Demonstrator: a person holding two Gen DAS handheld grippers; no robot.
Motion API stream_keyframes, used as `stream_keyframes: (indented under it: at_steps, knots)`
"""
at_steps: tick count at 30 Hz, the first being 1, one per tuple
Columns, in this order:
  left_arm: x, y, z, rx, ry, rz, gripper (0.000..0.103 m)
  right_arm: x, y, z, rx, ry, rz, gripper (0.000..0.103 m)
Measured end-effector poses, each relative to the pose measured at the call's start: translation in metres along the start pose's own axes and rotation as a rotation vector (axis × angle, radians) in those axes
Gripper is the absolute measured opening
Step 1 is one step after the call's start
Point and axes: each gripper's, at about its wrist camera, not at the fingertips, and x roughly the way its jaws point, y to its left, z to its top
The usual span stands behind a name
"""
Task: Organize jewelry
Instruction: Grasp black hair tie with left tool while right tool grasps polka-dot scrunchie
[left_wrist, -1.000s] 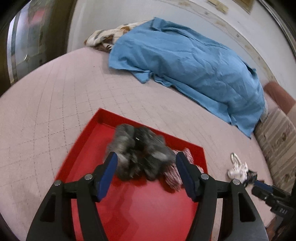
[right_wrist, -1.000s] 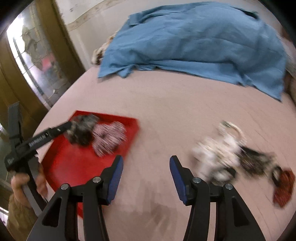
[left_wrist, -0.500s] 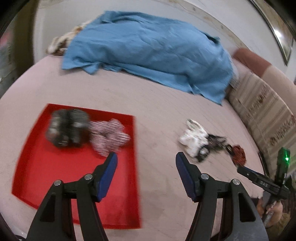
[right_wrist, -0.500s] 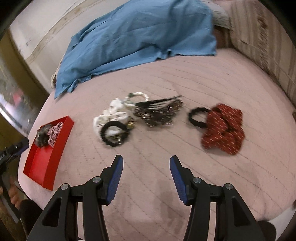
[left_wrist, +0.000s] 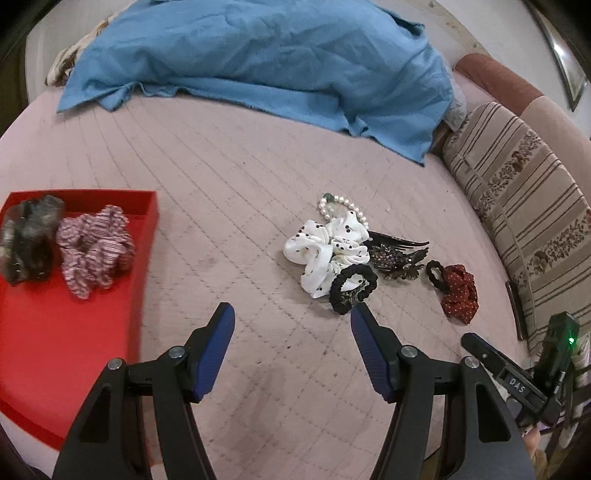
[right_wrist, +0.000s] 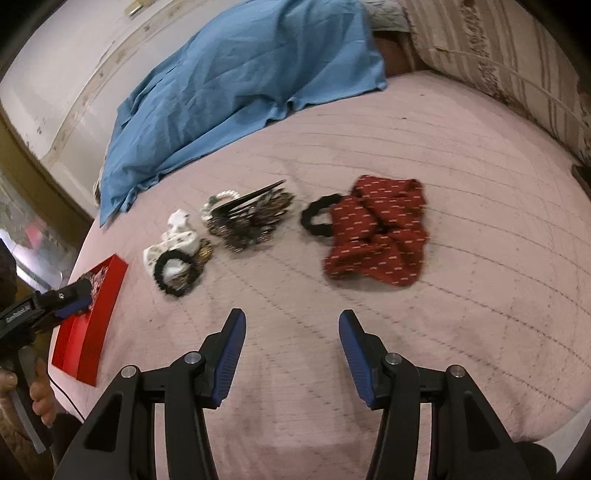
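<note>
A red tray (left_wrist: 55, 332) lies at the left on the pink bed and holds a grey scrunchie (left_wrist: 27, 238) and a pink striped scrunchie (left_wrist: 94, 249). To the right lie a white dotted scrunchie (left_wrist: 325, 253), a pearl bracelet (left_wrist: 341, 205), a black hair tie (left_wrist: 352, 288), a dark hair clip (left_wrist: 397, 254) and a red scrunchie (left_wrist: 458, 291). My left gripper (left_wrist: 291, 317) is open and empty, just short of the black hair tie. My right gripper (right_wrist: 291, 325) is open and empty, in front of the red scrunchie (right_wrist: 380, 236). The tray (right_wrist: 88, 325) shows at the left.
A blue cloth (left_wrist: 266, 59) lies across the back of the bed. A striped cushion (left_wrist: 524, 206) runs along the right side. The pink quilted cover (left_wrist: 221, 184) lies bare between tray and pile. The other gripper's body (left_wrist: 517, 376) shows at the lower right.
My left gripper has swung right, away from the tray toward the pile. My right gripper has moved right and closer, so the red scrunchie is now ahead of it.
</note>
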Motion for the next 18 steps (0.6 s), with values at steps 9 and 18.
stream_keyframes:
  at_steps: [9,18]
  knots:
    - [0.032,-0.052,0.007,0.158,0.018,-0.055,0.052,-0.005,-0.043,0.015,0.084,-0.071,-0.040,0.057]
    - [0.068,-0.078,0.016,0.286,0.040,-0.040,0.033,0.013,-0.057,0.033,0.084,-0.093,-0.070,0.057]
